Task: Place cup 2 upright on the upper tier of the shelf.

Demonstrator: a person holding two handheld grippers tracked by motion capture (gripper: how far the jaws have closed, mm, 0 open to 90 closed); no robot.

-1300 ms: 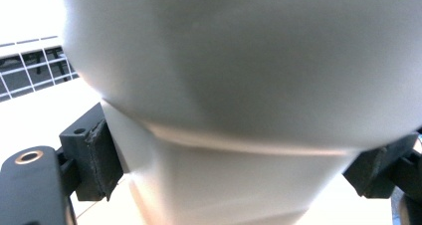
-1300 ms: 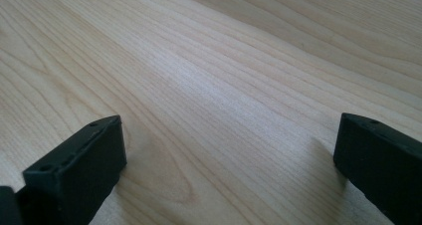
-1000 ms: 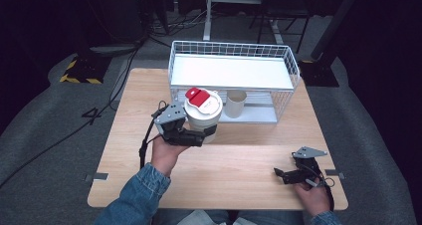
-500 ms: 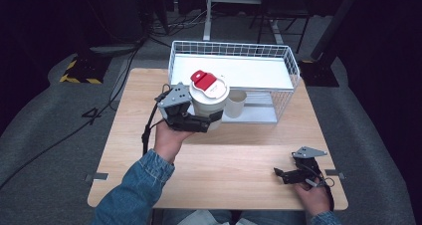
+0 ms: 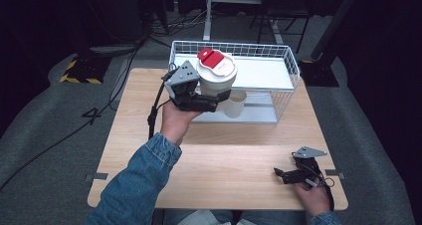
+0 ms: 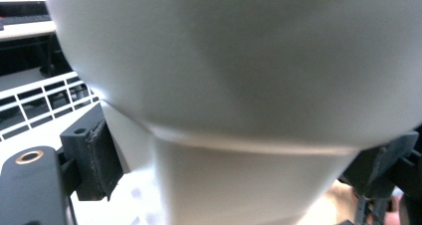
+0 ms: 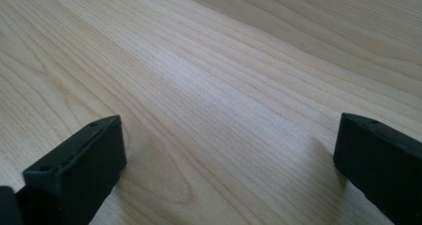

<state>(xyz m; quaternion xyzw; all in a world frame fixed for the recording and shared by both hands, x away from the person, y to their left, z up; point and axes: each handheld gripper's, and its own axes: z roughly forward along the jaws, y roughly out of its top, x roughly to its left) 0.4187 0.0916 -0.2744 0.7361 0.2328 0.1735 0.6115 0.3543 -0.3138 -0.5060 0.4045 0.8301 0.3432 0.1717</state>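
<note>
Left tongs are pinching a white lidded cup low on its body, one jaw on each side of the narrower wall under the wide lid, as the left gripper view shows with the cup pressed close against the camera. Over the last second the cup has been rising and travelling away from the person: it was hanging over the open worktop, and now it is sitting at the near rim of the white wire basket, with its red flap already above the basket's floor. A smaller open paper cup is standing just beyond and below the tongs, near the basket's front, so the carried cup is passing over it. Judging by this, the lift is done and the carry is nearly over; lowering into the basket seems to be what is left. Right tongs are resting spread on the bare worktop, well apart from the cup, holding nothing; their jaws are standing wide over plain wood.
</note>
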